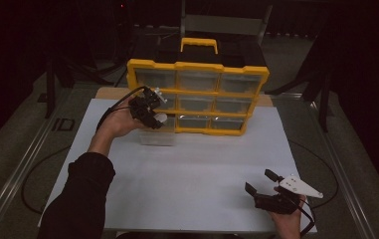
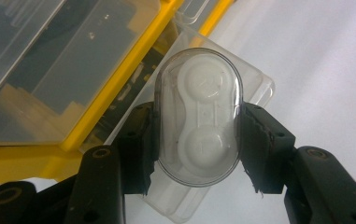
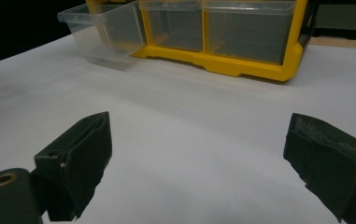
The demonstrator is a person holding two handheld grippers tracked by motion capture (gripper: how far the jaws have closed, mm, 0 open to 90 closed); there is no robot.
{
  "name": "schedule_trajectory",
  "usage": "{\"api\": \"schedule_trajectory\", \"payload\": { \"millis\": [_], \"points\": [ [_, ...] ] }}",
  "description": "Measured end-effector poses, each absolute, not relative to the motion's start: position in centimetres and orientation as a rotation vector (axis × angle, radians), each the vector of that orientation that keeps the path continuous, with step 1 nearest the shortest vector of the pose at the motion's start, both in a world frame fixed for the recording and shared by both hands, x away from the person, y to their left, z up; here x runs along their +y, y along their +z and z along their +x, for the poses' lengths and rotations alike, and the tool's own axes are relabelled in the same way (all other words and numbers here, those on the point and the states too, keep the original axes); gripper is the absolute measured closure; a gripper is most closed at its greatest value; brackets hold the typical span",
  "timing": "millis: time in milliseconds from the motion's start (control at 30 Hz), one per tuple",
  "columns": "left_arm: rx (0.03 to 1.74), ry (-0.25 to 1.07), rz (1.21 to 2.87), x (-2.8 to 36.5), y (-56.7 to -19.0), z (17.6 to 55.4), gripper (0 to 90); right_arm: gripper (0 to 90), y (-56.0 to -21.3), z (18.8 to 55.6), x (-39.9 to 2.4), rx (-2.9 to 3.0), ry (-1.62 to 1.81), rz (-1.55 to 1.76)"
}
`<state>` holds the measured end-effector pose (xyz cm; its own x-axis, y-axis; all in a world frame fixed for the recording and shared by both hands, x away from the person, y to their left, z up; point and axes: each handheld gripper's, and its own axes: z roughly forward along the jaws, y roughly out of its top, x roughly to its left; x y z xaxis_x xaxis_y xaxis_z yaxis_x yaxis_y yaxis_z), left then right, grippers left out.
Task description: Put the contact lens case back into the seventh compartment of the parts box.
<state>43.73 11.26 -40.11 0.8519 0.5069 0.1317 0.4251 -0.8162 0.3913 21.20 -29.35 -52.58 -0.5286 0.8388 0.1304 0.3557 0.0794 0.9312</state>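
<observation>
My left gripper (image 1: 156, 119) is shut on a clear oval contact lens case (image 2: 198, 116) with a white twin-cup insert. It hangs over a clear plastic drawer (image 1: 157, 136) pulled out of the yellow organizer (image 1: 197, 67) and resting on the white mat. In the left gripper view the drawer (image 2: 255, 84) lies right under the case. My right gripper (image 1: 262, 182) rests open near the mat's front right corner, jaws wide apart with nothing between them. In the right gripper view, the drawer (image 3: 102, 29) stands far ahead at the left, beside the organizer (image 3: 241, 63).
The organizer has a grid of clear drawers and a yellow handle (image 1: 199, 44) on top. The white mat (image 1: 192, 169) covers the table. Dark stands and a chair are behind the table.
</observation>
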Motion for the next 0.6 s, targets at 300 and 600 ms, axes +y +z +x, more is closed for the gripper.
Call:
{"api": "schedule_trajectory", "payload": {
  "millis": [300, 600],
  "points": [
    [0.724, 0.323, 2.678, 10.6, -41.0, 44.1, 49.6, 7.8, -52.6, 21.0, -29.5, 1.917, 1.445, 1.184],
    [0.734, 0.319, 2.691, 10.6, -41.6, 44.3, 49.5, 7.8, -52.6, 20.9, -29.5, 1.918, 1.441, 1.182]
  ]
}}
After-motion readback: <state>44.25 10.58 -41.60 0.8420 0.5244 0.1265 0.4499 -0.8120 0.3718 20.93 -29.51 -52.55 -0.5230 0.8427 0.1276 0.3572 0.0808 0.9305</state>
